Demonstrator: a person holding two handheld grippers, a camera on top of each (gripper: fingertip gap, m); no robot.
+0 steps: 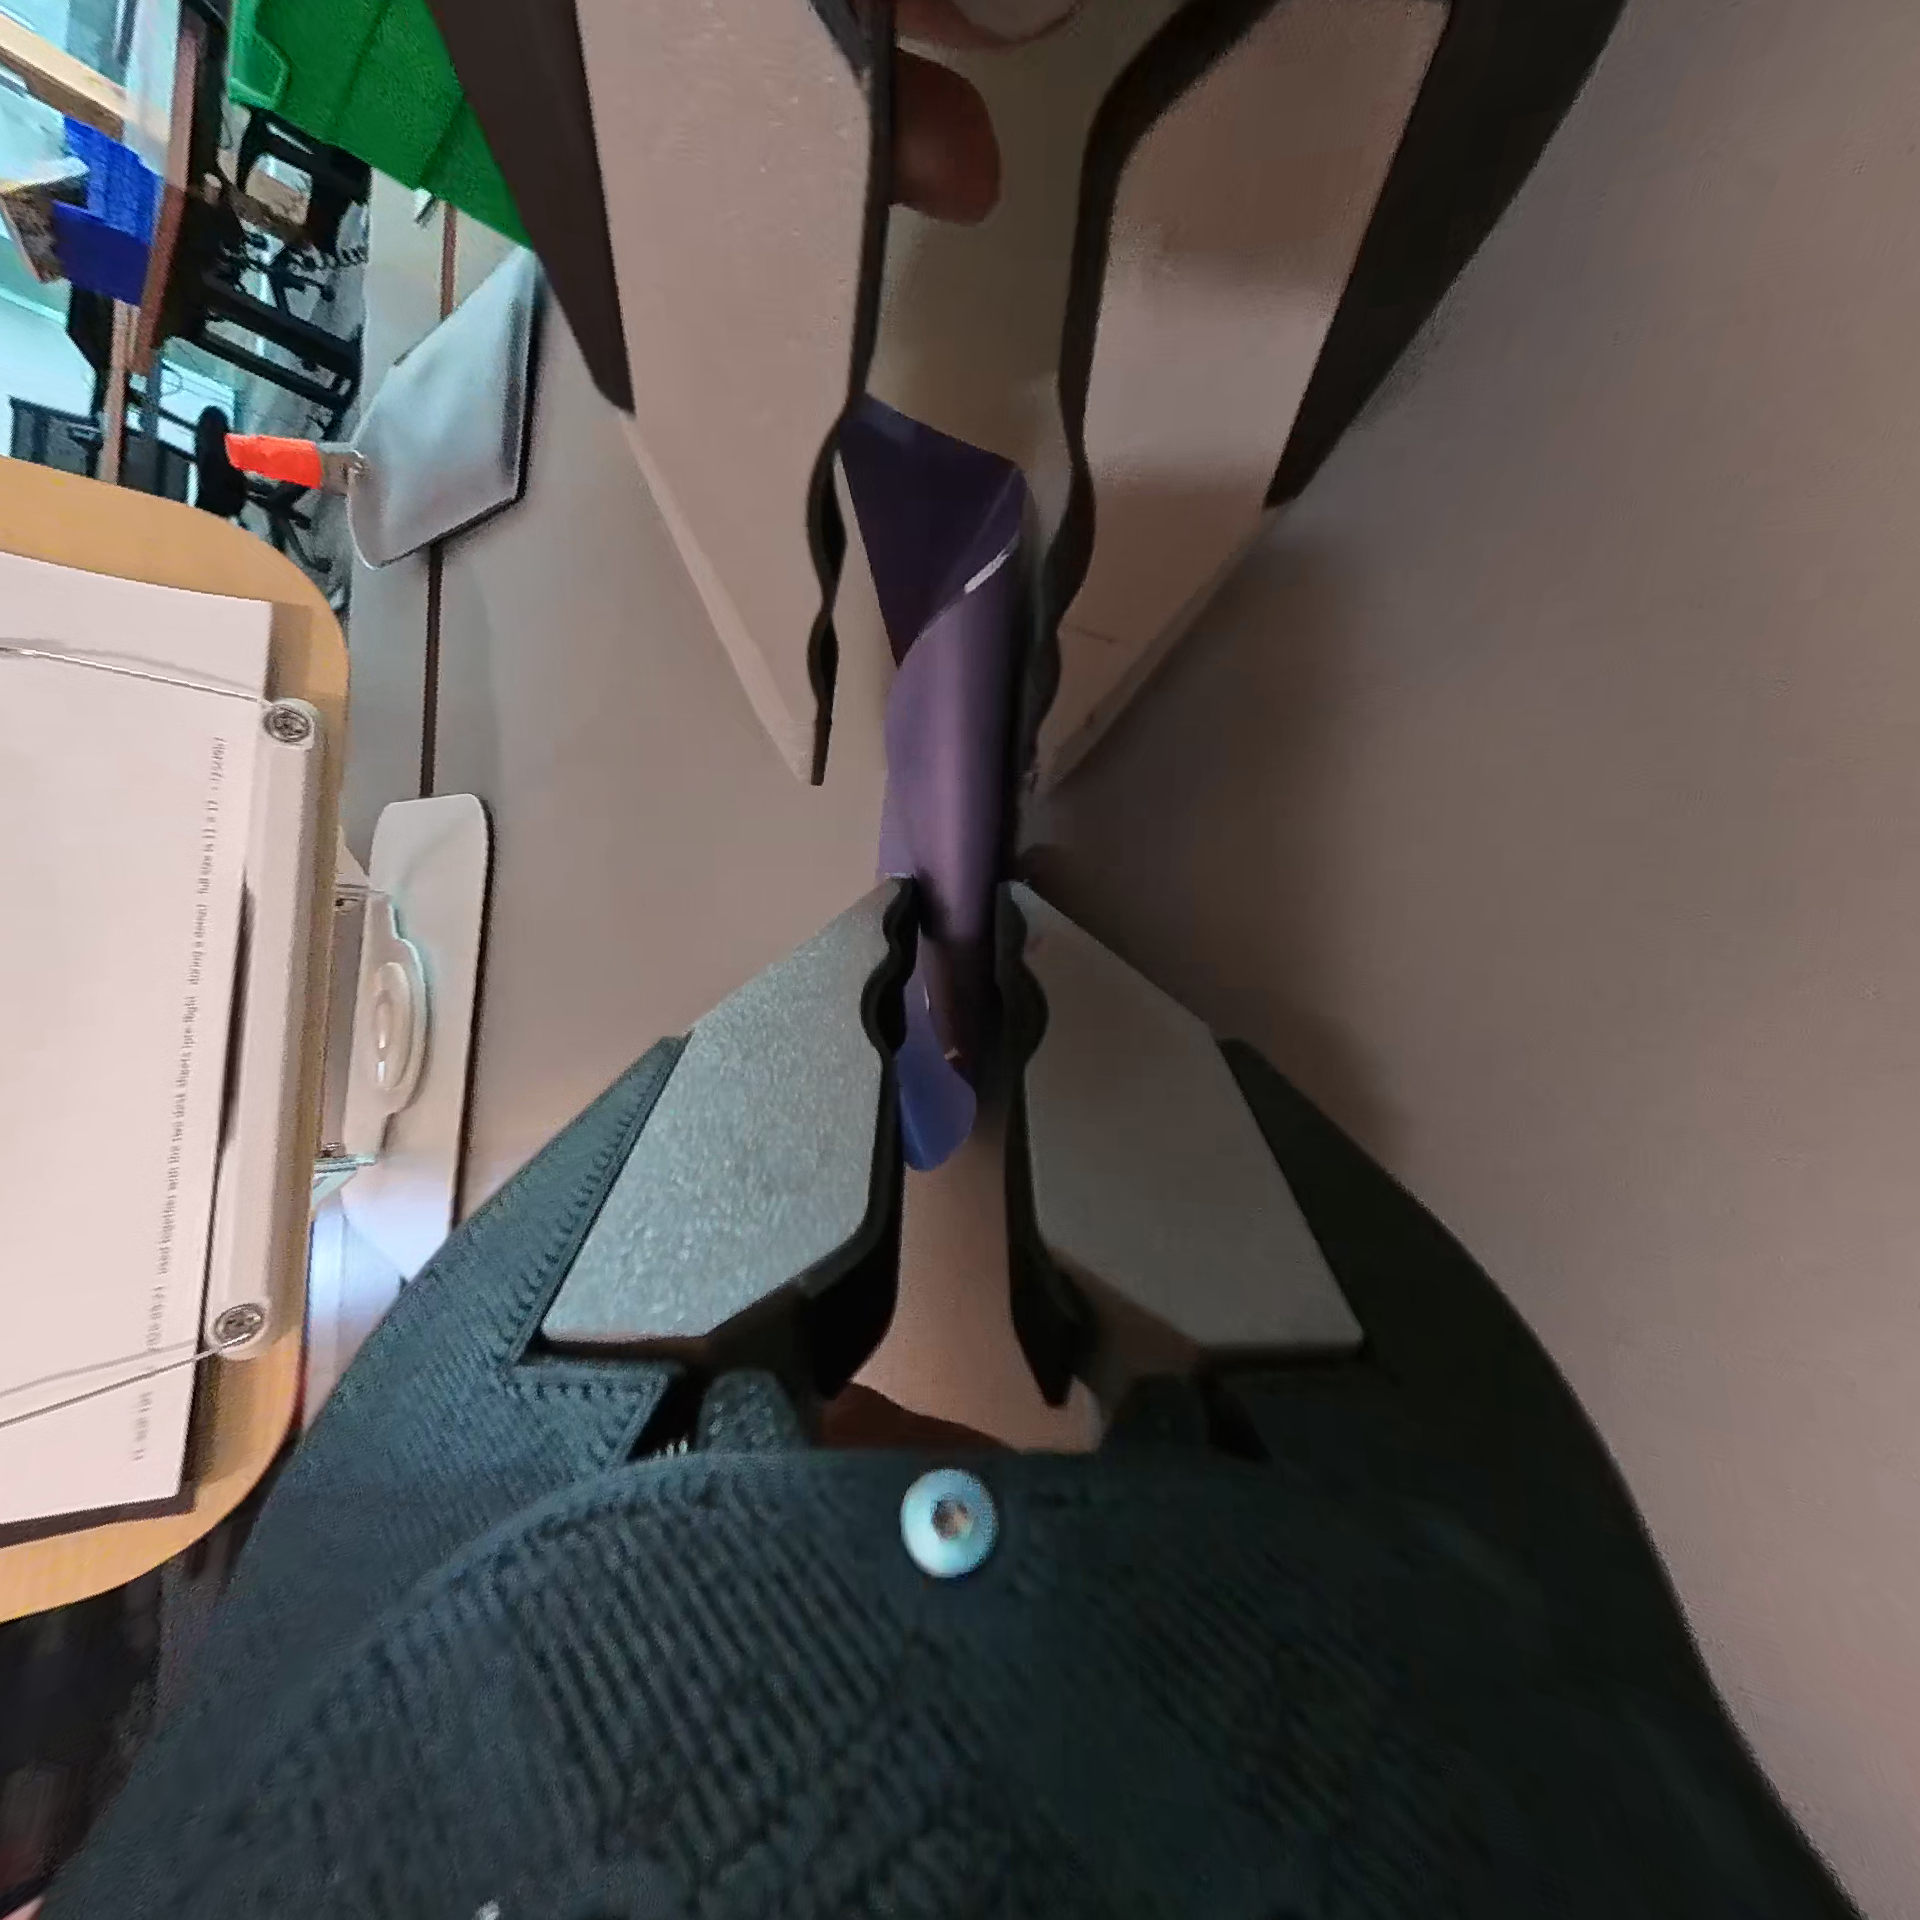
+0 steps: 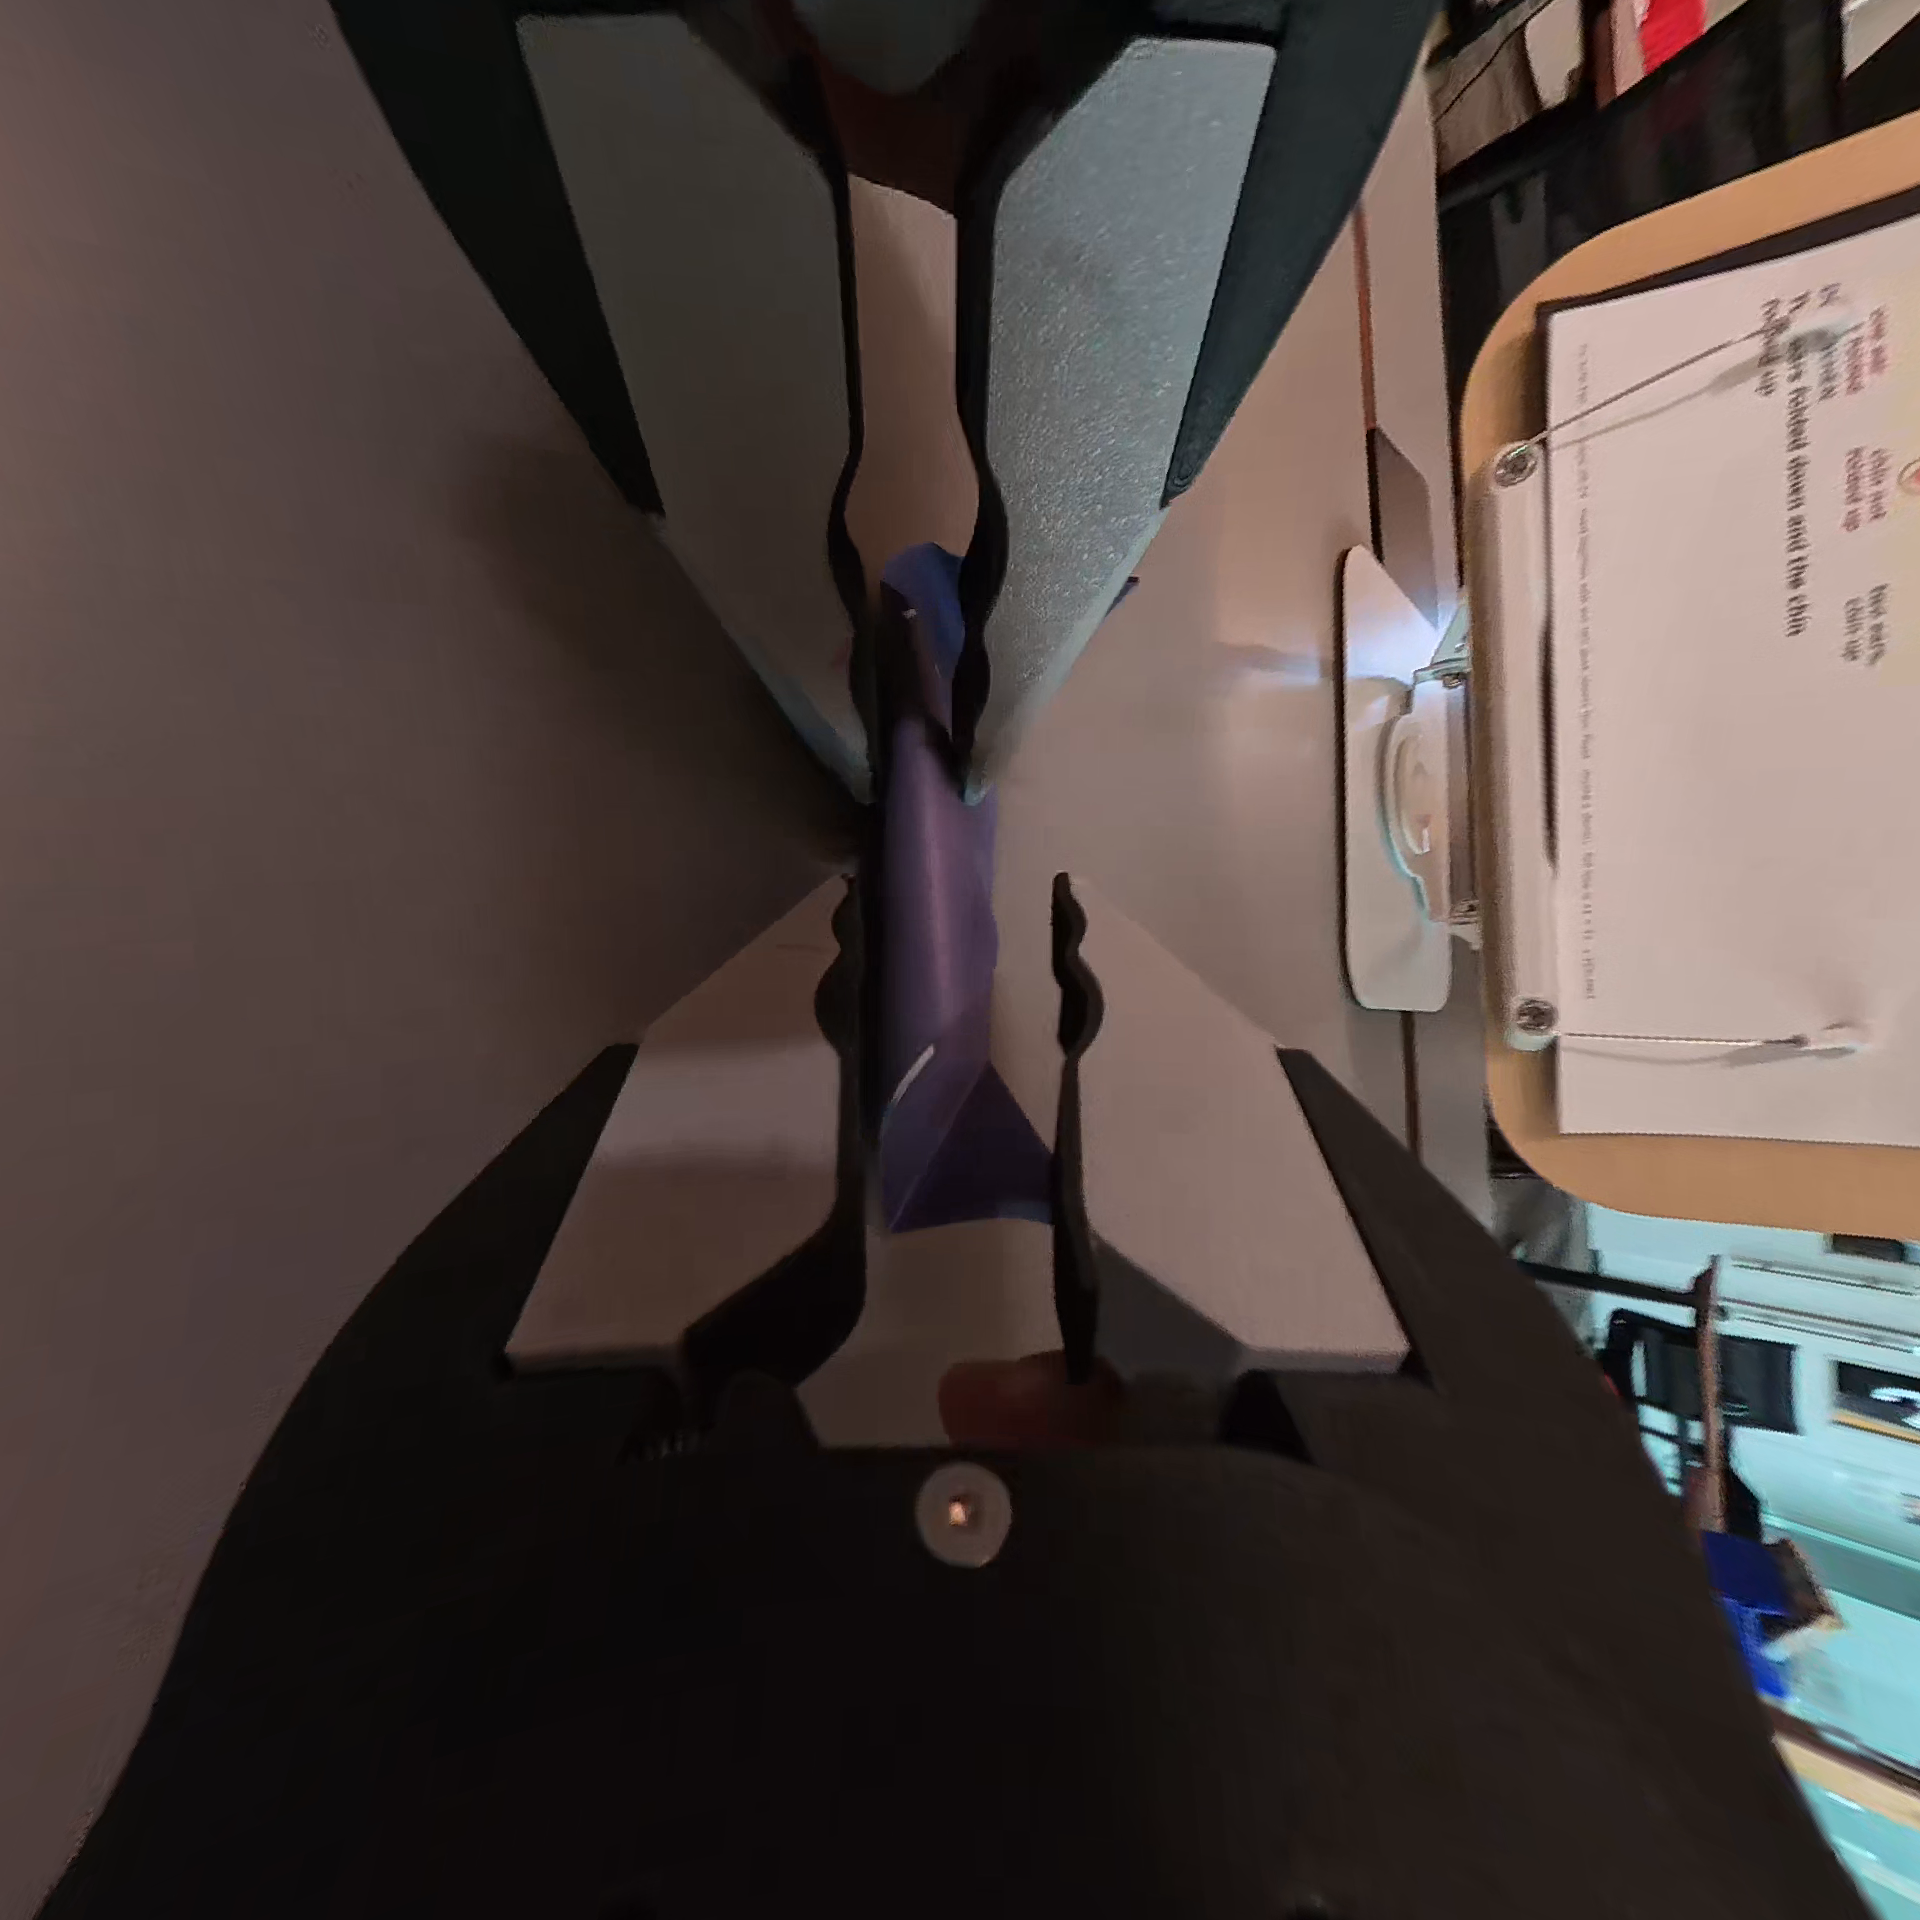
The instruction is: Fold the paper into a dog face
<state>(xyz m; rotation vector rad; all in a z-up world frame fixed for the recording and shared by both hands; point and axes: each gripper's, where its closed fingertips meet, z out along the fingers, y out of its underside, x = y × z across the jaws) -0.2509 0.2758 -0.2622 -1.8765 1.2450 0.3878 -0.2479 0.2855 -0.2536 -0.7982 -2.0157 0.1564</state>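
Note:
A folded purple paper is held edge-on above the pale table, between two grippers that face each other. My left gripper is shut on one end of it, and the paper runs back between its pads. My right gripper, opposite, has its fingers spread, with the other end of the paper between them. In the right wrist view the paper lies against one finger of the right gripper, with a gap to the other. The left gripper pinches the far end.
A wooden board with a clipped white printed sheet lies beside the work area and also shows in the right wrist view. Grey metal plates lie next to it. Shelves with a green bin stand beyond the table. Left and right tips are no more than a few centimetres apart.

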